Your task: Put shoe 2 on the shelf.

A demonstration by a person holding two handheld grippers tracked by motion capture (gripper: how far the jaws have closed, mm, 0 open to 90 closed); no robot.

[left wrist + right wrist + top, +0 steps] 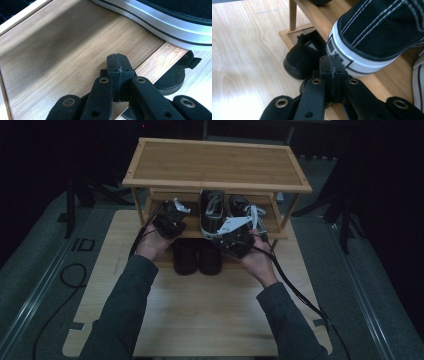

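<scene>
Our right tongs are closed, pad against pad, with nothing between them. They sit just in front of the heel of the black canvas sneaker, very close to its white rubber band; we cannot tell whether they touch it. In the high view the right tongs are at the front edge of the rack's middle shelf, directly at the heel end of that sneaker.

The sneaker's long axis runs from front to back of the shelf, heel toward us and overhanging the front edge, toe toward the shelf's back edge. So the shoe lies straight ahead of the right tongs, and we judge that a push along that axis would seat it fully on the shelf, while a grasp would need the tongs opened first.

Our left tongs are also closed and empty, hovering over the bare left part of the middle shelf. The sneaker's white sole passes well beyond their tips, side-on to them. In the high view the left tongs are near the shelf's front left corner, farther from the shoe's heel than the right ones, so the right hand is the nearer.

A 2nd sneaker lies at the shelf's right end, and 2 black shoes stand below on the worktop, under the rack's front edge, beneath the top shelf.
</scene>
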